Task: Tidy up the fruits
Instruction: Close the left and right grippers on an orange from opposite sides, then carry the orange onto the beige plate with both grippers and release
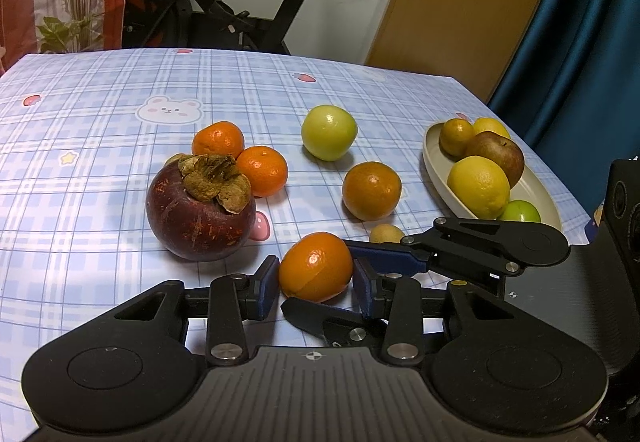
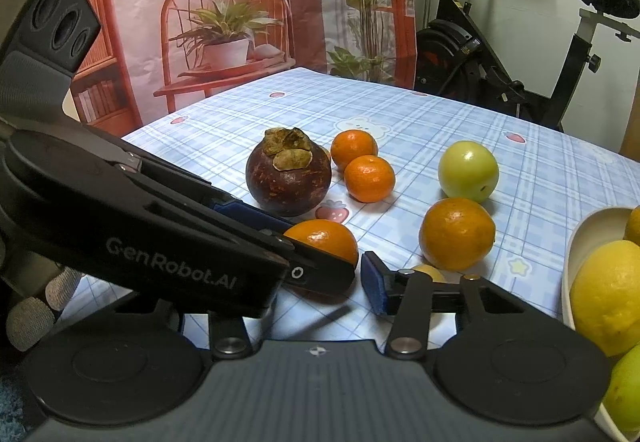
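A small orange (image 1: 316, 266) lies on the checked tablecloth near the front. My left gripper (image 1: 315, 276) is shut on it, both blue pads against its sides. My right gripper (image 2: 320, 266) reaches in from the right around the same orange (image 2: 326, 238). A thin gap shows beside its right pad (image 2: 374, 290), and its left finger is hidden behind the left gripper. An oval white plate (image 1: 434, 161) at the right holds a lemon (image 1: 478, 185), a reddish apple (image 1: 496, 155) and other fruit. Loose on the cloth are a mangosteen (image 1: 200, 213), two tangerines (image 1: 262, 169), a green apple (image 1: 329, 131) and a darker orange (image 1: 371, 189).
A tiny yellowish fruit (image 1: 386, 234) sits just behind the right gripper's finger. An exercise bike (image 1: 240, 13) stands past the table's far edge and a blue curtain (image 1: 580, 61) hangs at the right. Gloved fingers (image 2: 32, 314) of a person show at the lower left.
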The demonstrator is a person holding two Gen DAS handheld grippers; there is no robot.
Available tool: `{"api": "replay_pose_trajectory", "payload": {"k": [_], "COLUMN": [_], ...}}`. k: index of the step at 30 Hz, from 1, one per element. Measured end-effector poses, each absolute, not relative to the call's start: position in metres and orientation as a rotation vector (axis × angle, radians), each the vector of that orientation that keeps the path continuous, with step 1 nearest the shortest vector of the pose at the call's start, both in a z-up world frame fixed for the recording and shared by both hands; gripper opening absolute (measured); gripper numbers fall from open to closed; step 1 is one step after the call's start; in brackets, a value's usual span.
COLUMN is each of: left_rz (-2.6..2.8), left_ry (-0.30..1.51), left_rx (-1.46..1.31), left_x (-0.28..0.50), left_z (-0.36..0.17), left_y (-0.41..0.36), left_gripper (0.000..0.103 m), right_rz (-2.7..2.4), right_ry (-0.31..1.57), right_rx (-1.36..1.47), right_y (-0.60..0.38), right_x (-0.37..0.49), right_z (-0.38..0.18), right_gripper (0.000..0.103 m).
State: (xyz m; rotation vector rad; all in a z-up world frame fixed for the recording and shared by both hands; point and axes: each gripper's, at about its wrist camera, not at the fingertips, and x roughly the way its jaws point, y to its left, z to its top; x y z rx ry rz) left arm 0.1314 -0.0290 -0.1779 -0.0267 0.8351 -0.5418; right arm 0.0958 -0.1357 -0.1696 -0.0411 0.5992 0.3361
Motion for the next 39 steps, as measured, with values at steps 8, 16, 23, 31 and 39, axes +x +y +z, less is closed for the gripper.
{"api": "replay_pose_trajectory", "payload": {"k": [8, 16, 23, 31, 39], "left_rz": [-0.542, -0.560, -0.601, -0.675, -0.807], "left_ry": [0.825, 0.816, 0.753, 0.692, 0.674], "left_rx": [-0.027, -0.052, -0.008, 0.086, 0.196], "left_x": [0.130, 0.126, 0.120, 0.125, 0.134], "left_z": [-0.177, -0.167, -0.143, -0.112, -0.103], "left_y": [-0.029, -0.033, -0.063, -0.124, -0.211], "left_gripper": [0.042, 0.042, 0.042, 0.043, 0.043], "right_rz": [0.339, 0.334, 0.285, 0.168, -0.019], "right_ry": [0.593, 0.541, 0.459, 0.357, 0.290], "right_rx": [-0.039, -0.024, 0.041, 0.122, 0.217], "right_y": [-0.137, -0.140, -0.159, -0.194, -0.249], "right_x": [0.095, 0.083, 0.064, 0.046, 0.024], "right_z": [-0.169, -0.164, -0.149, -0.123, -0.108], "right_gripper": [0.046, 0.046, 0.046, 0.046, 0.046]}}
